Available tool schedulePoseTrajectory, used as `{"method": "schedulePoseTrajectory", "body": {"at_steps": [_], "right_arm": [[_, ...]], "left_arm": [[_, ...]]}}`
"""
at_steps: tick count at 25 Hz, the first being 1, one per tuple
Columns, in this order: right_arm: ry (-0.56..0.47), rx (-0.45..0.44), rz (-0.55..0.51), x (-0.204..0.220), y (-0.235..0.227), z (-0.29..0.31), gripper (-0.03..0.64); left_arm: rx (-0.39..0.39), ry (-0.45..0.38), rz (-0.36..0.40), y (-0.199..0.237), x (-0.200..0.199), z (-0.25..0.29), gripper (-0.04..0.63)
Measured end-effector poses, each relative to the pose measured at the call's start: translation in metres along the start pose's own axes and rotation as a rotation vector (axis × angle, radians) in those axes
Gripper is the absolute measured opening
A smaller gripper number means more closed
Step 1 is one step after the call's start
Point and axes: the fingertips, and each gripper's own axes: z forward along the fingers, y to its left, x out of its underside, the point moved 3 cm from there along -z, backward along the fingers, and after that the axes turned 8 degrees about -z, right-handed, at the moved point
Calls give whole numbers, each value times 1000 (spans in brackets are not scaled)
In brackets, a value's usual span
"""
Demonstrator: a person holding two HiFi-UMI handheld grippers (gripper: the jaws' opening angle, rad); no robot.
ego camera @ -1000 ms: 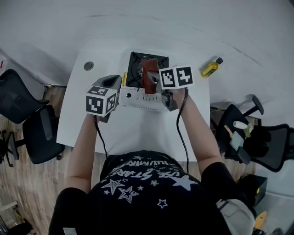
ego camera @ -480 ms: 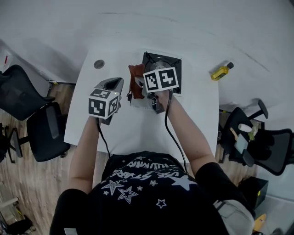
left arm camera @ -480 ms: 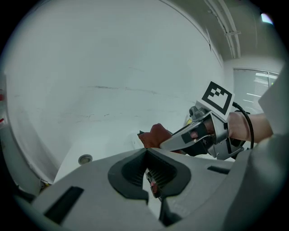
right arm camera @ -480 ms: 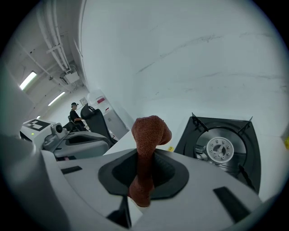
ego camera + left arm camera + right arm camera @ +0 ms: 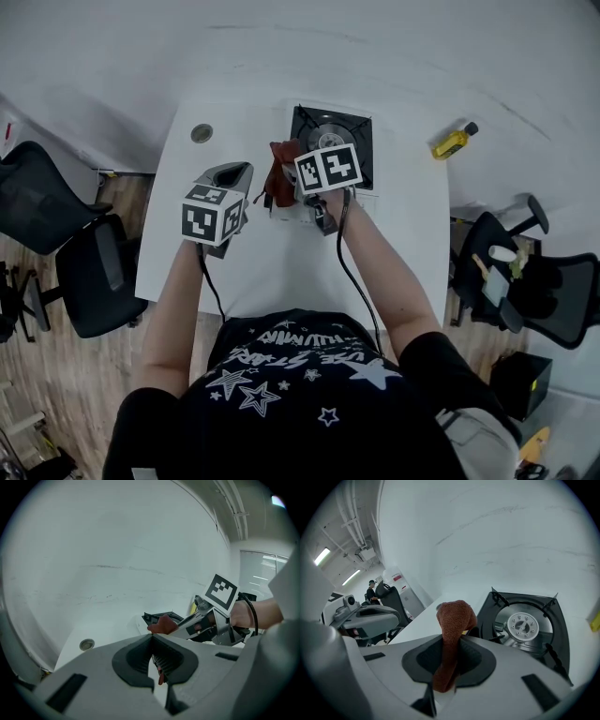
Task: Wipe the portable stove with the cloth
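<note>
Though half behind the right gripper [image 5: 289, 187], cloth [image 5: 278, 169] perhaps against stove [image 5: 333, 141]

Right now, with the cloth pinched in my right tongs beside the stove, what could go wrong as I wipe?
The right tongs grip only a narrow fold of the cloth, so dragging may pull it free. Its loose end could snag on the raised pan supports of the stove. The left tongs are shut on nothing, away from the stove, so it is unbraced and might slide towards the far edge of the table.
</note>
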Motion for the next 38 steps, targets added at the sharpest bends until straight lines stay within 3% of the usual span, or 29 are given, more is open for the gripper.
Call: {"method": "schedulePoseTrajectory", "body": {"at_steps": [16,38], "right_arm": [[-45,-12,68,23,-24,-35,61],[-22,126,131,65,-86,-79,61]], "left_arm": [[34,0,16,-32,0,10,6],[74,7,14,-72,0,30,6]]}}
